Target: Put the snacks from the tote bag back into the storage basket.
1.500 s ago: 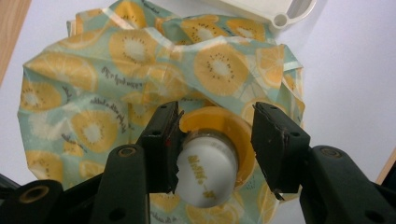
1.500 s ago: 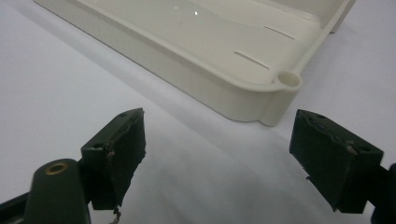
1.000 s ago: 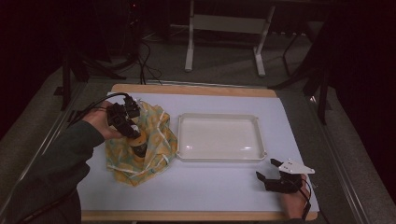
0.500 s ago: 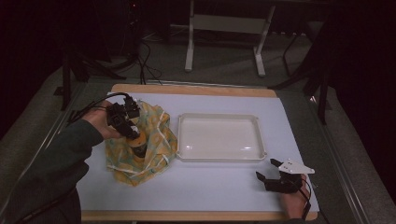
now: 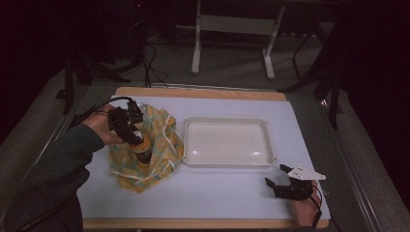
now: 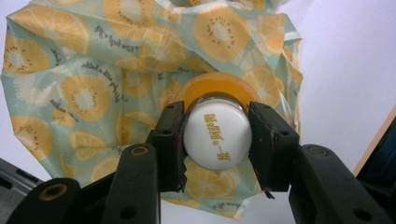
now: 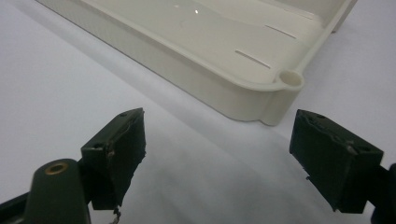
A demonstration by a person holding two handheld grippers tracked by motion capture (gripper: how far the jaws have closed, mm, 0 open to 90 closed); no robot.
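Observation:
A bottle of orange drink [image 6: 215,91] with a white cap [image 6: 217,135] stands upright on a cloth printed with orange slices [image 6: 79,88]. My left gripper [image 6: 217,140] is shut on the cap, one pad on each side. In the high view the left gripper [image 5: 133,131] holds the bottle [image 5: 143,150] over the cloth [image 5: 162,150] at the table's left. My right gripper [image 5: 278,185] rests near the front right edge, jaws wide open with nothing between them. In the right gripper view the right gripper [image 7: 217,154] faces a corner of the white tray [image 7: 252,100].
A white tray [image 5: 227,162] sits in the middle of the pale mat [image 5: 212,193], just right of the cloth. The table's wooden edge [image 5: 193,223] runs along the front. Stand legs and cables lie on the floor behind the table.

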